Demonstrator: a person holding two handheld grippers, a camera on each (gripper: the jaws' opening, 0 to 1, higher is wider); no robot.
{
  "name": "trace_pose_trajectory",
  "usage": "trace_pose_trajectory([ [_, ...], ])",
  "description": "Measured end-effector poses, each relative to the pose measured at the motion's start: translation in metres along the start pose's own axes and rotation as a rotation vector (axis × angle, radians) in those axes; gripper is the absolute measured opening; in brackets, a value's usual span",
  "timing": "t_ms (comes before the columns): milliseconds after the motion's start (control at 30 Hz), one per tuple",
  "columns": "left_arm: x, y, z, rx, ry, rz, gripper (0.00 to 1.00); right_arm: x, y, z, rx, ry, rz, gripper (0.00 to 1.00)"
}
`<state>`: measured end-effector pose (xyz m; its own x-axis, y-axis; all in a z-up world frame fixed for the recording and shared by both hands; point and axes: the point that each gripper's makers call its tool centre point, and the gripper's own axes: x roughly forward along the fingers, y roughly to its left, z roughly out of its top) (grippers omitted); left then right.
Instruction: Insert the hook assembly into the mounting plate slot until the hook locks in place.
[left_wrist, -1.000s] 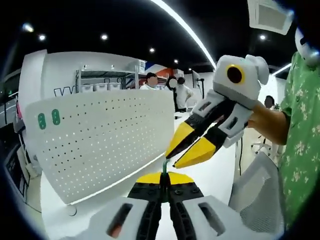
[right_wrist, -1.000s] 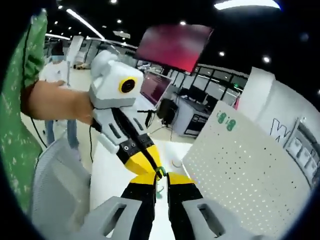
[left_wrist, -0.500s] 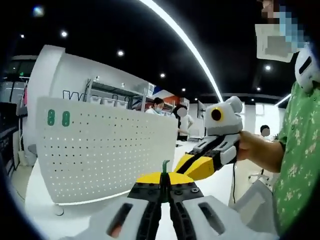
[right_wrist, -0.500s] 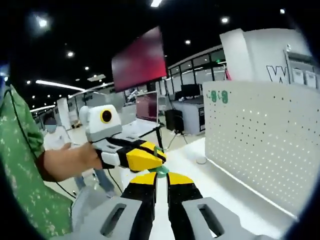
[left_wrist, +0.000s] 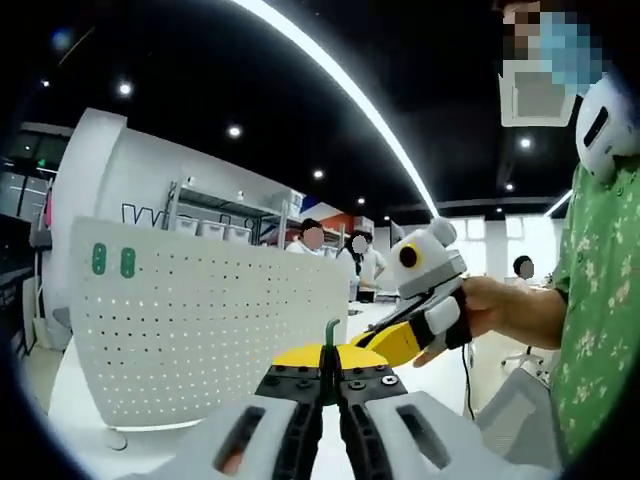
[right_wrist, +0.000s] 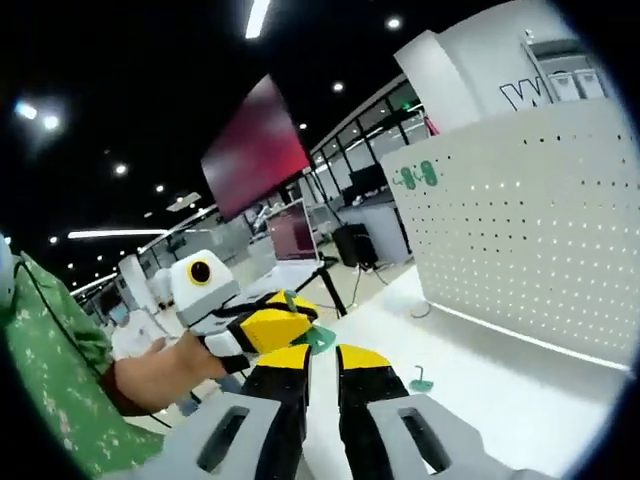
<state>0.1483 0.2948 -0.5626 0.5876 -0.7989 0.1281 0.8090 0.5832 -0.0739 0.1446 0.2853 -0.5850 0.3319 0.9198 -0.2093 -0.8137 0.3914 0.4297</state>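
Left gripper view: left claw (left_wrist: 330, 362) stays clamped on the hook (left_wrist: 329, 340); right claw (left_wrist: 385, 340), narrow, has backed off, so insertion into the pegboard (left_wrist: 200, 320) remains.

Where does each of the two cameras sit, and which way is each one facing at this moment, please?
Left gripper view: rides the left gripper, which pinches a green hook; faces the white pegboard; the right gripper, the hand holding it and a green sleeve come in from the right.
Right gripper view: rides the right gripper; faces the table, pegboard at right; left gripper and forearm at left.
Shared: pegboard, both grippers.
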Motion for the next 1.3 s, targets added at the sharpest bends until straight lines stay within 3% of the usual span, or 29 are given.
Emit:
trace_pose_trajectory([
  [300, 0.002, -0.008, 0.006, 0.025, -0.041, -0.026, 0.03, 0.001, 0.007, 0.002, 0.129, -0.023, 0.043, 0.09],
  [433, 0.002, -0.008, 0.008, 0.033, -0.043, -0.026, 0.03, 0.000, 0.006, 0.005, 0.130, -0.036, 0.033, 0.07],
  [733, 0.005, -0.009, -0.003, 0.112, 0.040, -0.008, 0.03, -0.005, -0.002, 0.013, -0.010, -0.042, -0.057, 0.03],
  [967, 0.008, -0.008, -0.017, 0.252, 0.173, 0.028, 0.03, -0.003, -0.007, 0.010, -0.174, 0.006, -0.138, 0.02],
  [1300, 0.009, -0.007, -0.020, 0.280, 0.208, 0.057, 0.04, -0.002, -0.004, 0.013, -0.345, 0.044, -0.207, 0.02],
])
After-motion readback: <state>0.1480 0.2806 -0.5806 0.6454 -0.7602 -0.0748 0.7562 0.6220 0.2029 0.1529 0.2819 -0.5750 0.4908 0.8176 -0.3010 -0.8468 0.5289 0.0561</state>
